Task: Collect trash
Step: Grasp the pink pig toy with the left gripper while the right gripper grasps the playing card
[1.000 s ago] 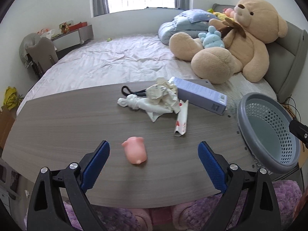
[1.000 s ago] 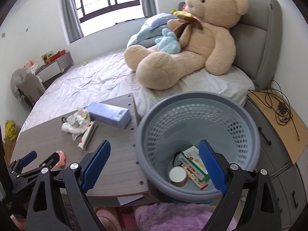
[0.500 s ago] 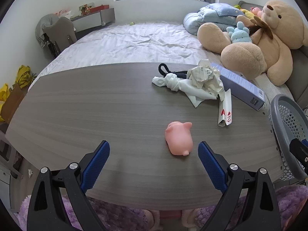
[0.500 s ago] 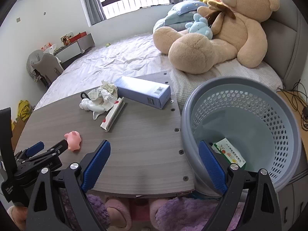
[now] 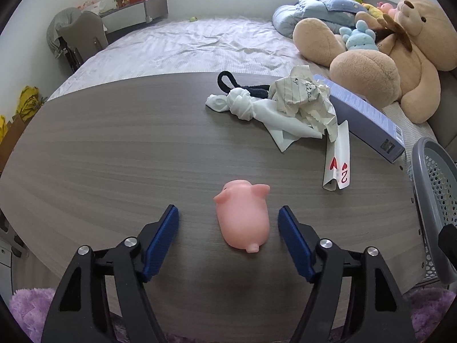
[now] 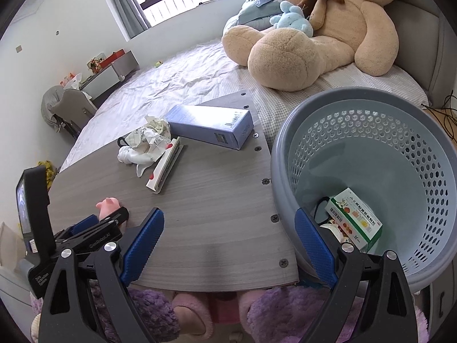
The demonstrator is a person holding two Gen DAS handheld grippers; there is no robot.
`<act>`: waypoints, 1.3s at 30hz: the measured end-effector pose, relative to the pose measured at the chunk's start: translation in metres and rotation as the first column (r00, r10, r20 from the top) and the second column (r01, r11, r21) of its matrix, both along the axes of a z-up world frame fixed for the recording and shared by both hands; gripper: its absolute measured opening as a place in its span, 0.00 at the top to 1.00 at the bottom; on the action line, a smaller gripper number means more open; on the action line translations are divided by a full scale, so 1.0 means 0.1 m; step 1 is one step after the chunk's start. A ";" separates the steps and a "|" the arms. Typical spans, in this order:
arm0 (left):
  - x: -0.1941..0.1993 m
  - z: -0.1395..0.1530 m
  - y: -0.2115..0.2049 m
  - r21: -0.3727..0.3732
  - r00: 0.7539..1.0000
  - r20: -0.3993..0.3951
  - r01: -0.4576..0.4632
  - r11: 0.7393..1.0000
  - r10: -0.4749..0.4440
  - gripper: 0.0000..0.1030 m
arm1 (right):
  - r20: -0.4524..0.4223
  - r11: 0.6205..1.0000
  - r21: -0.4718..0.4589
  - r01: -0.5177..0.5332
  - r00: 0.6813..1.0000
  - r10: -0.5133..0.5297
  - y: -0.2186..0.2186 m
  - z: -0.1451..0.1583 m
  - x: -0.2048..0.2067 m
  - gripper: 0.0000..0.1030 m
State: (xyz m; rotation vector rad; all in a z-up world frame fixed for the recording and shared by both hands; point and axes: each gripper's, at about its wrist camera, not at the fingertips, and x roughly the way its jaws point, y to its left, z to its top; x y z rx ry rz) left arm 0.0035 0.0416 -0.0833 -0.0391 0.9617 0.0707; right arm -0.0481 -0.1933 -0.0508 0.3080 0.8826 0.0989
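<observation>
Several pieces of rubbish lay on the worktop (image 5: 114, 157), and in order of size the first was the long blue carton (image 5: 368, 123) at the right of the left wrist view. It looked stiff, light and flat-sided, so a hold across its narrow width seemed best.

Next came the white cloth (image 5: 257, 114), knotted and limp, lying partly under a ball of crumpled lined paper (image 5: 302, 94) in the upper middle of that view. Both would probably weigh almost nothing and squash under any pinch, so any bunched part would serve.

Below them a folded playing-card packet (image 5: 337, 165) with red hearts lay flat. It seemed thin and hard to get under, so its raised edge looked the likeliest place.

Smallest was the pink pig toy (image 5: 244, 217), low in the centre: smooth, rounded, probably soft rubber and a little slippery. Its plump flanks looked the best place to squeeze, not the snout or tail.

The left tool (image 5: 228, 220) had its blue pads either side of the pig, closing, with gaps still showing on both sides. The right tool (image 6: 228, 237) stood wide apart with nothing in it, over the worktop edge beside the grey basket (image 6: 428, 143), which already held a green-and-white box (image 6: 354, 220).
</observation>
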 end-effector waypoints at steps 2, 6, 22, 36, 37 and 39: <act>0.00 0.02 0.01 -0.006 1.000 0.006 0.000 1.000 0.000 0.55 | -0.003 1.000 -0.008 0.001 1.000 -0.001 0.01 -0.01 0.01 0.14; -0.02 0.03 0.04 -0.022 1.000 0.010 0.007 1.000 -0.007 0.68 | -0.003 1.000 -0.025 -0.001 1.000 0.001 0.04 -0.02 0.01 0.14; -0.19 0.23 0.37 -0.057 0.997 0.066 -0.041 0.998 0.045 0.68 | 0.019 0.984 -0.171 -0.057 0.998 0.061 0.57 0.00 0.37 0.14; -0.31 0.33 0.51 -0.056 0.993 0.109 -0.035 0.998 0.041 0.68 | -0.066 0.948 -0.286 -0.140 0.990 0.126 1.14 -0.22 0.95 0.32; -0.31 0.32 0.52 -0.060 0.994 0.106 -0.035 0.998 0.042 0.68 | -0.076 0.946 -0.288 -0.146 0.989 0.129 1.16 -0.24 0.97 0.34; -0.31 0.31 0.53 -0.066 0.994 0.103 -0.035 0.997 0.042 0.68 | -0.084 0.946 -0.288 -0.151 0.988 0.132 1.18 -0.25 1.00 0.39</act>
